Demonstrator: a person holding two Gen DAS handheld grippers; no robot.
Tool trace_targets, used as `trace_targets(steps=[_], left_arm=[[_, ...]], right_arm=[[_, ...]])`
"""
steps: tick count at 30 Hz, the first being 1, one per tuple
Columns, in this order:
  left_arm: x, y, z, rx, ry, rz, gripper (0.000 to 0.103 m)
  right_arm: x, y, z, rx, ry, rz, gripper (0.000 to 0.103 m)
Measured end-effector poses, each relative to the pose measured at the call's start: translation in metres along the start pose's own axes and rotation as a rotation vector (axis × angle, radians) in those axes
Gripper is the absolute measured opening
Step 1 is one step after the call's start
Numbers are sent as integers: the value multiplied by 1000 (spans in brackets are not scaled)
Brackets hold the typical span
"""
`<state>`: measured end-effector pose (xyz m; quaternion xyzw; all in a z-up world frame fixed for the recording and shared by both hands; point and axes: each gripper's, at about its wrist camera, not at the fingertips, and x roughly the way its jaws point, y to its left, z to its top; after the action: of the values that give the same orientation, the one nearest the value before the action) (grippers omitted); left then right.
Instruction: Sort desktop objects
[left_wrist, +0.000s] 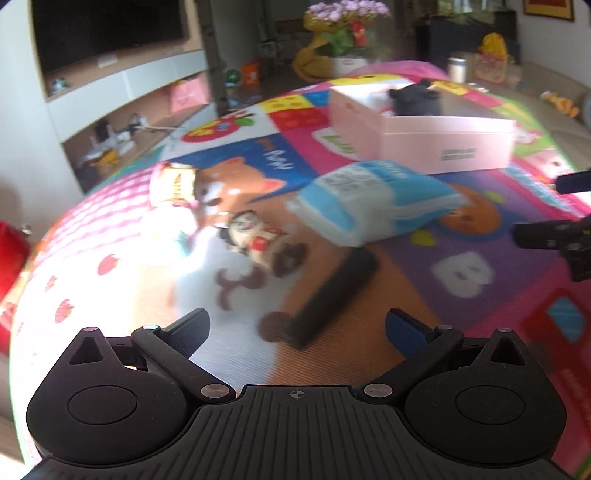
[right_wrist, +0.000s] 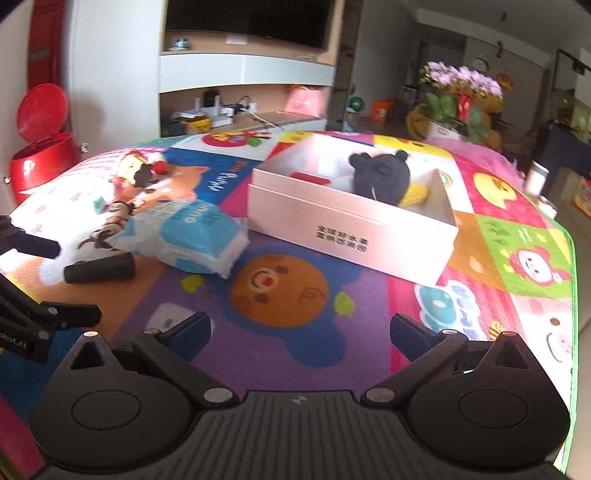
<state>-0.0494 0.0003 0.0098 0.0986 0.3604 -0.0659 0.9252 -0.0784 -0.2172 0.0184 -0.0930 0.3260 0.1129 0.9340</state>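
A pink open box (right_wrist: 347, 236) stands on the colourful play mat and holds a black plush toy (right_wrist: 380, 175), a red item (right_wrist: 310, 178) and something yellow; the box also shows in the left wrist view (left_wrist: 436, 142). A blue-and-white tissue pack (left_wrist: 373, 203) (right_wrist: 192, 232), a black cylinder (left_wrist: 332, 295) (right_wrist: 99, 270) and small toy figures (left_wrist: 258, 240) (right_wrist: 122, 218) lie on the mat. My left gripper (left_wrist: 295, 330) is open and empty, just short of the black cylinder. My right gripper (right_wrist: 301, 332) is open and empty above the bear picture.
Another small toy (right_wrist: 133, 170) lies at the mat's far left. A red bin (right_wrist: 40, 155) stands left of the mat, a TV shelf (right_wrist: 243, 96) behind, a flower pot (right_wrist: 458, 107) at the back right. The mat's right edge (right_wrist: 570, 295) drops off.
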Motion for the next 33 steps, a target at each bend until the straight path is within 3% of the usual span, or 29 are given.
trace_targets(steps=[10,12,17,22,24,25,30,33], left_arm=[[7,33,4,-59,-13,162,103],[7,38,4,-79,-13,144,103],[8,38,1,-128,-28,6,103],[12,26,0,-111,-31,-22,103],[14,29,-1,-133,-26,-30,103],[14,30,-1,-139,-26,-29,103],[14,29,-2,-142,-31,-25,103],[14,29,-2,-141,-32,-25,103]], right_arm=[[29,-3,-8,110,107,19,103],[31,-2,-9,128,104,18,103],[31,-2,-10,146,104,25,103],[35,0,-3,132,140,11,103],[38,-1,9,105,165,102,103],[36,-2,16,107,134,158,103],[26,26,62,-42,-74,234,103],[45,50,86,-68,-85,310,101]])
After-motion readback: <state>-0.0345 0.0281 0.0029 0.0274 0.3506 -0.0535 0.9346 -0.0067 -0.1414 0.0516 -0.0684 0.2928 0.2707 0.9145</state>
